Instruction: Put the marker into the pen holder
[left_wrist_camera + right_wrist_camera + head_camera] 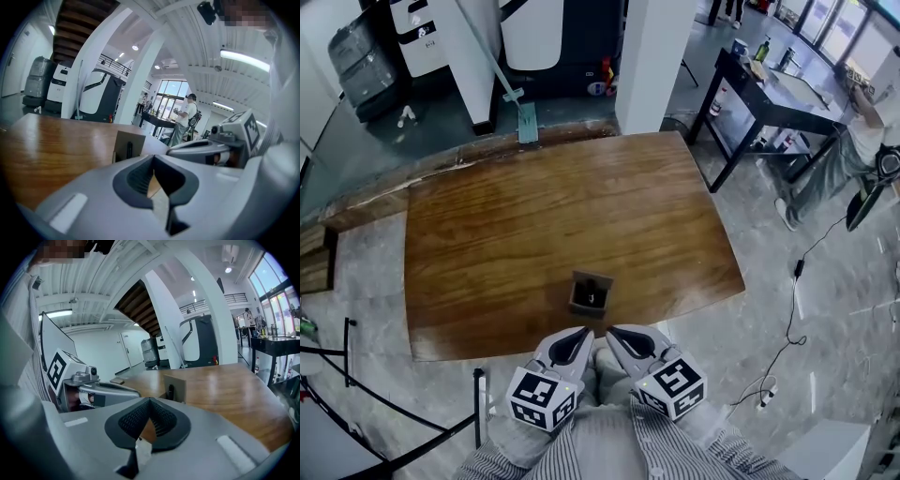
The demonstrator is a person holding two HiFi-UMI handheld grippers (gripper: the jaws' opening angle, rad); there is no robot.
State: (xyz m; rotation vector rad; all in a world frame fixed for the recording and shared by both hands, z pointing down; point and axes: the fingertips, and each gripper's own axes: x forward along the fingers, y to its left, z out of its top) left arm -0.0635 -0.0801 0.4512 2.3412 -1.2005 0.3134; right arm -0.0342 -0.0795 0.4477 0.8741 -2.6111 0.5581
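The black marker (592, 297) looks already inside the small brown box pen holder (584, 307). My left tongs (579, 339) and right tongs (623, 339) are shut, holding nothing

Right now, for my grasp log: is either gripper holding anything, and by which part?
Nothing is held. The left gripper and right gripper are both shut and empty; the marker stands in the pen holder.

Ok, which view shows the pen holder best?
The head view: it looks down into the open top of the pen holder and shows it whole, near the front edge of the table. The left gripper view and right gripper view each show only its side from low down, with a dark marker standing inside.
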